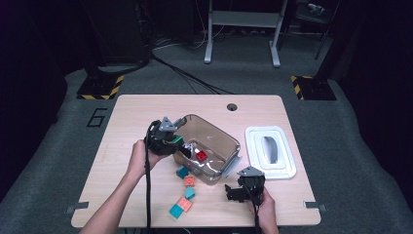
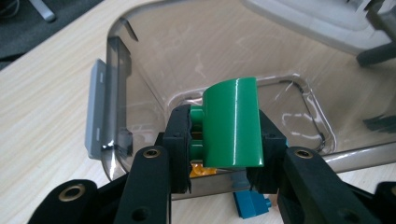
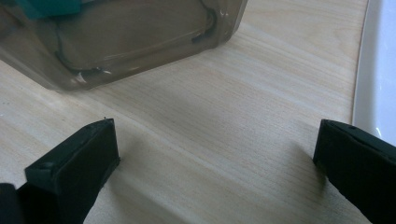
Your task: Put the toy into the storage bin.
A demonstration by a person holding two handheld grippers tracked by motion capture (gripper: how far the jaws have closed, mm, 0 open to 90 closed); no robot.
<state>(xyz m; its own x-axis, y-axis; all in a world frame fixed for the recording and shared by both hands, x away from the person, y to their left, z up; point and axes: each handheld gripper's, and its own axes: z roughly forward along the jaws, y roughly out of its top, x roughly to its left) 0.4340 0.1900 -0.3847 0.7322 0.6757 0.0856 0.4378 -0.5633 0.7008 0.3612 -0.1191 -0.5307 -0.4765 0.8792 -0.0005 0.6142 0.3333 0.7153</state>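
green block (image 2: 233,122) in left tool (image 2: 227,140) hides bin (image 2: 116,70) floor.

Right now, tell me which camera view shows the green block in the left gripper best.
The left gripper view: the green block sits large and sharp between the left gripper's closed jaws, above the clear bin. The high view shows it as a small green patch at that gripper. In the right gripper view I can't pick it out for certain.
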